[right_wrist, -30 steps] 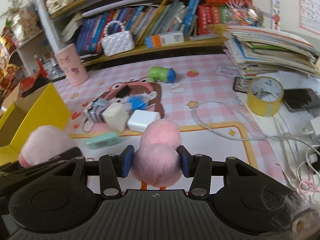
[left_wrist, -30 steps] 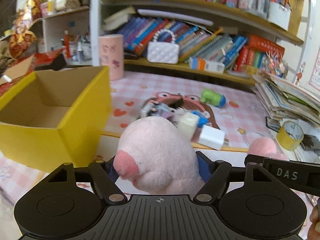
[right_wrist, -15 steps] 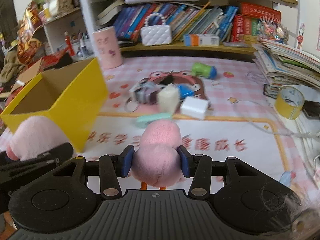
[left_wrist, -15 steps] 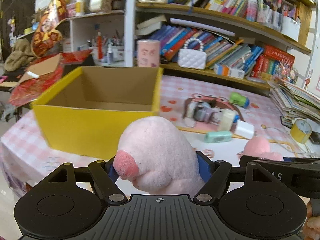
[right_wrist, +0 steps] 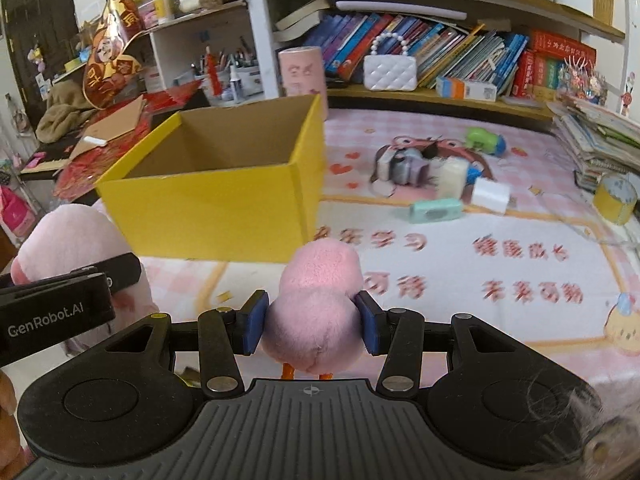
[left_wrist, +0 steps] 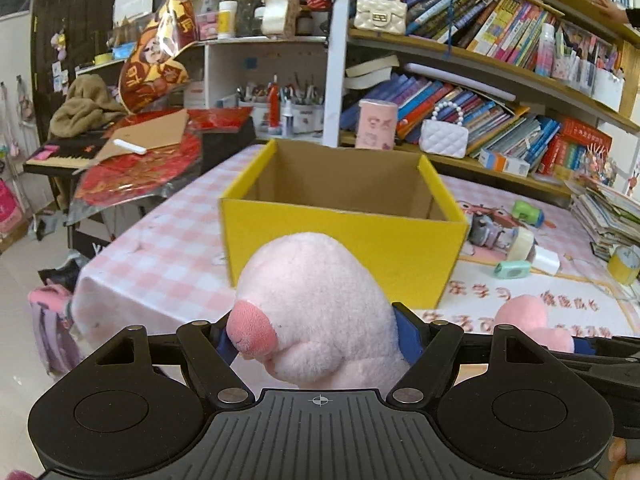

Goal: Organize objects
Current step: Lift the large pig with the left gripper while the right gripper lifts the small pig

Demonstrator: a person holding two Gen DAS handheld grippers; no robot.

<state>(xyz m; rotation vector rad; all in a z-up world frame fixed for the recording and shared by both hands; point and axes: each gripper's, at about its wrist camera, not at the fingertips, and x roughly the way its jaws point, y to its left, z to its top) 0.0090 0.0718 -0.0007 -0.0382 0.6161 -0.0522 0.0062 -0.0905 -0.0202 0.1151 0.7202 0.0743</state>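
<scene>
- Our left gripper (left_wrist: 320,340) is clamped on the big pink end of a plush toy (left_wrist: 316,320), its blue pads pressed into the fluff on both sides.
- That end has a darker pink bump (left_wrist: 250,330) sticking out toward the left finger.
- Our right gripper (right_wrist: 312,328) squeezes a narrower pink part of what looks like the same plush toy; two rounded lumps show between and beyond the blue pads (right_wrist: 254,322), and two small orange bits poke out beneath.
- In the right view, the left gripper and the big pink end sit at the lower left, so we carry the toy between both grippers, above the table's near edge.
- A yellow box (left_wrist: 344,248) stands open on the pink checked tablecloth (left_wrist: 168,248), directly beyond the left gripper; its brown inside shows nothing that we can see.
- From the right view the box is ahead and to the left.
- To the right of the box lies a cluster of small things: a mint-green case (right_wrist: 436,210), a white charger (right_wrist: 490,196) and a green toy (right_wrist: 484,140) farther back.
- A roll of yellow tape (right_wrist: 614,198) sits near a stack of books (right_wrist: 600,136) at the right edge.
- Shelves of books (left_wrist: 480,96) run behind the table.
</scene>
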